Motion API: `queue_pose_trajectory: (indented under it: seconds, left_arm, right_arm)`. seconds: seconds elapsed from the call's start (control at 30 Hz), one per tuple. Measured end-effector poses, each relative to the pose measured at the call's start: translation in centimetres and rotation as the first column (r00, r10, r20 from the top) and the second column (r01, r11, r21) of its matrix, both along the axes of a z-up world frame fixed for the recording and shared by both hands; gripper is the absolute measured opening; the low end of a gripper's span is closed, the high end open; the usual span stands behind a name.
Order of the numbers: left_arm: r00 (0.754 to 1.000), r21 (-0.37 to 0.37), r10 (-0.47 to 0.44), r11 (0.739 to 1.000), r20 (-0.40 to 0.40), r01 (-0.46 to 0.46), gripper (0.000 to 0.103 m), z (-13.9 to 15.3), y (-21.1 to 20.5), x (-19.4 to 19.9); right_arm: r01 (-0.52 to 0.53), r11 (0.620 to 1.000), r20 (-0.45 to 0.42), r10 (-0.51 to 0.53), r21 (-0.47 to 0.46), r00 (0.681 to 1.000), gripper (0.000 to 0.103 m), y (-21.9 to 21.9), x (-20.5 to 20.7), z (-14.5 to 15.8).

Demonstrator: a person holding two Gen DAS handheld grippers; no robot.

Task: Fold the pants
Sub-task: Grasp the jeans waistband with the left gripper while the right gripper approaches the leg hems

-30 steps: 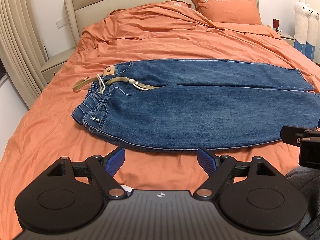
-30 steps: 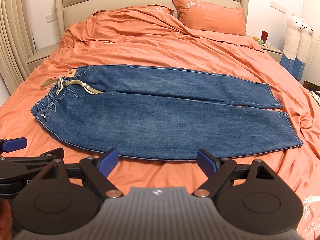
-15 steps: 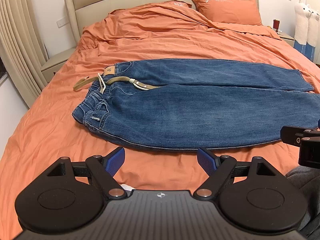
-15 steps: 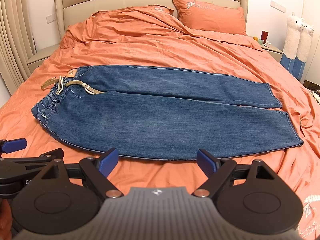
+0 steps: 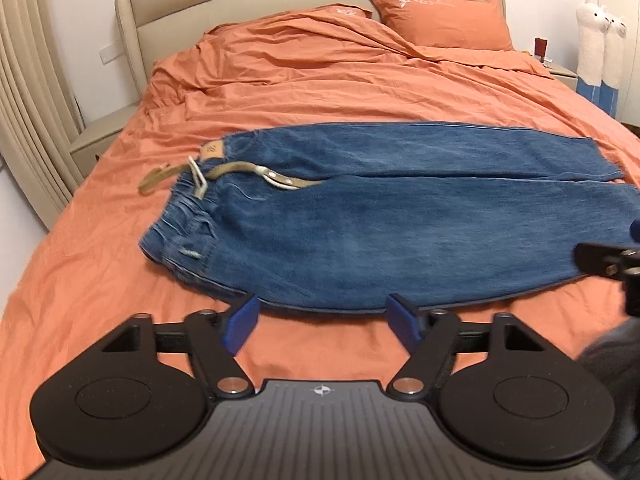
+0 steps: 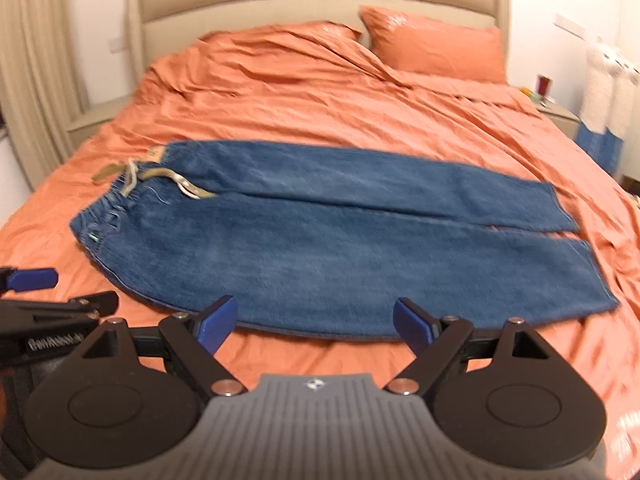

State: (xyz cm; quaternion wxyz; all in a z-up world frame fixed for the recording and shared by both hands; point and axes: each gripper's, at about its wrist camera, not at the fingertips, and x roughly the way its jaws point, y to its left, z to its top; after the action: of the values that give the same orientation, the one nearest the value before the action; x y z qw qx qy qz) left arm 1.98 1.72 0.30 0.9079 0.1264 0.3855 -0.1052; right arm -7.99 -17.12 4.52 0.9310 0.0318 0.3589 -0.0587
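Two tools hang side by side over the near edge of the bed (image 5: 80, 208), both angled downward toward the mattress. The left tool (image 5: 322, 318) has its blue pads spread fairly wide but its jaws are closing; nothing lies between them, only orange sheet below. The right tool (image 6: 316, 322) stands wide apart with its pads clear of any cloth, and its tip also shows at the right border of the left wrist view. The left tool's blue pad and black frame appear at the left border of the right wrist view, so the two sit near each other but apart.

The pants (image 5: 380, 224), blue denim, lie flat and lengthwise across the bed, waistband to the left and leg ends to the right, one leg behind the other. Their near seam runs just beyond the pad tips of both tools; neither tool touches the fabric. A tan belt (image 5: 244, 170) is threaded at the waistband, its loose end trailing onto the sheet at the left.

The right wrist view is blurred, so fine detail at the leg hems is hard to judge. An orange pillow (image 5: 440, 20) rests against the headboard (image 5: 240, 0).
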Motion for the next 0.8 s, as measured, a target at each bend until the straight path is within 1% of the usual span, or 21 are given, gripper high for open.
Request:
queue_pose_trajectory:
  seconds: [0.1,0.23,0.3,0.43,0.5,0.57,0.63,0.73,0.77,0.8]
  left_arm:
    - [1.0,0.003,-0.01,1.0,0.019,0.01,0.079,0.2,2.1,2.4]
    - [1.0,-0.042,-0.025,0.999,0.014,0.025,0.079,0.3,5.9,7.3]
    - [1.0,-0.047,-0.026,0.999,0.016,0.027,0.079,-0.1,7.7,10.0]
    - [1.0,-0.017,-0.007,1.0,0.014,0.007,0.079,-1.9,10.4,15.8]
    - [1.0,-0.027,0.004,1.0,-0.015,-0.004,0.079,-3.3,11.6,18.8]
    - [0.999,-0.039,0.01,0.999,-0.036,-0.012,0.079,-4.8,12.7,21.5]
    - [0.997,-0.052,0.01,0.999,-0.074,-0.014,0.08,-6.4,13.5,24.2]
    - [0.987,-0.113,0.004,0.993,-0.16,-0.022,0.079,-8.8,14.6,27.4]
    - [0.981,-0.144,-0.001,0.989,-0.194,-0.027,0.078,-9.6,15.0,28.3]
    - [0.973,-0.178,-0.007,0.983,-0.229,-0.035,0.067,-10.3,15.6,28.9]
  right_arm:
    - [-0.066,0.998,0.062,0.065,0.012,0.996,0.082,-1.6,1.3,-1.3]
    - [-0.079,0.997,0.051,0.078,0.005,0.996,0.082,-3.6,5.0,-3.9]
    - [-0.08,0.997,0.06,0.079,0.007,0.995,0.081,-4.3,6.7,-5.2]
    - [-0.106,0.991,0.096,0.098,0.077,0.991,0.08,-5.5,9.2,-7.6]
    - [-0.11,0.987,0.087,0.1,0.113,0.991,0.074,-5.8,10.3,-9.0]
    - [-0.089,0.988,0.062,0.082,0.122,0.995,0.071,-6.2,11.5,-10.2]
    - [-0.074,0.986,0.039,0.069,0.147,0.997,0.068,-6.8,12.8,-11.3]
    - [-0.061,0.978,0.013,0.06,0.2,0.998,0.066,-7.6,14.2,-12.6]
    - [-0.056,0.977,-0.003,0.058,0.207,0.998,0.066,-7.7,14.7,-13.1]
    - [-0.052,0.977,-0.022,0.057,0.208,0.998,0.066,-7.7,15.1,-13.6]
